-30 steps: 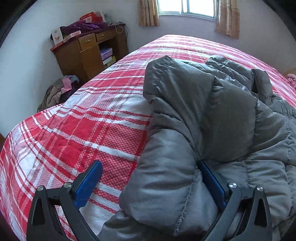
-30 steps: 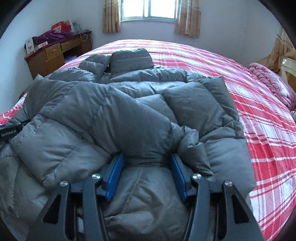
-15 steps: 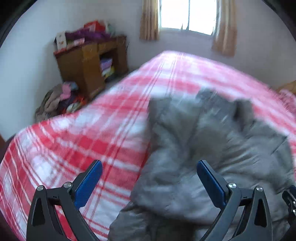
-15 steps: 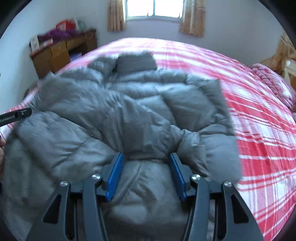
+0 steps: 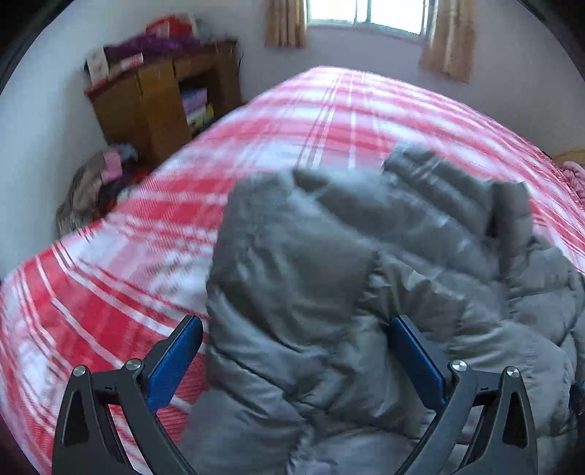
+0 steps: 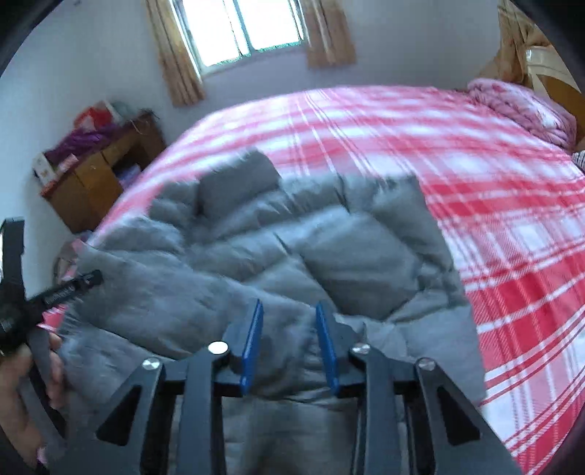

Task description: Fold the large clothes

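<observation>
One grey puffer jacket [image 5: 365,277] lies bunched on the near part of the bed [image 5: 329,106], which wears a red and white plaid cover. In the left wrist view the jacket fills the picture from about six o'clock round to three, and its left edge runs up from the near edge of the bed toward twelve. From seven to eleven o'clock the plaid lies bare, and the far half of the bed up to the wall under the window [image 5: 365,14] is open too.

At ten o'clock, off the bed against the wall, stands one wooden cabinet [image 5: 153,98] with things piled on top, and one heap of clothes [image 5: 95,190] lies on the floor below it.

The left claw [image 5: 296,350] is spread wide. A thick fold of the jacket sits between its two blue pads [image 5: 416,361], and the left pad stands clear over the plaid.

The right claw [image 6: 289,339] has its jaws closing, with a ridge of jacket fabric between the two narrow-set pads; whether they already pinch it is blurred. In this view the bare plaid runs from one to five o'clock, with one pink quilt [image 6: 523,106] at two. A hand [image 6: 25,383] with the other tool shows at eight.
</observation>
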Demonstrator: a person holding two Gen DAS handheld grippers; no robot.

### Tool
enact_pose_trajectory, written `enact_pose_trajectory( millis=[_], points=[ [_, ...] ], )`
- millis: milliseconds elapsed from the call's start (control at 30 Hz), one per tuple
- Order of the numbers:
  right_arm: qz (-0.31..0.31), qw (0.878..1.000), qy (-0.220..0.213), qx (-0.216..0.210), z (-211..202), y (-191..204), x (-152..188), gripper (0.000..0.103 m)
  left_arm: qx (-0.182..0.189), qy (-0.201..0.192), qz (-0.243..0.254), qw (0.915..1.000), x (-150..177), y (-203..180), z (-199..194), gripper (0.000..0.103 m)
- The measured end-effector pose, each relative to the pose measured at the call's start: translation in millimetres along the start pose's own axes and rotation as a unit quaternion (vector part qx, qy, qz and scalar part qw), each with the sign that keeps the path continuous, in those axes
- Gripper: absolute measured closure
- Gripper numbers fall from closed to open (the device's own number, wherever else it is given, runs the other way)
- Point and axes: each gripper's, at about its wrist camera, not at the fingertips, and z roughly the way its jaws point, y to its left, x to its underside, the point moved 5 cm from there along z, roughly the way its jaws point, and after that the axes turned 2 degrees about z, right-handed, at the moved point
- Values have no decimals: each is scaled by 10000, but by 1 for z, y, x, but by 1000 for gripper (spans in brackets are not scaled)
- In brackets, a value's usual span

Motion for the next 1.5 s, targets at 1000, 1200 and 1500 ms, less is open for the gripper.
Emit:
enact_pose_trajectory(
  millis=[1000, 1200, 1500],
  points=[
    [-701, 9950, -108, 709, 27, 4, 25, 78, -224, -238, 180, 9993, 19, -10, 14, 1],
    [-770, 9938, -113, 797, 28, 5, 25, 78, -248, -238, 196, 9992, 18, -10, 14, 1],
    [-787, 9936, -81, 811, 28, 7, 24, 77, -193, -8, 315, 9993, 10, -7, 8, 1]
  ],
)
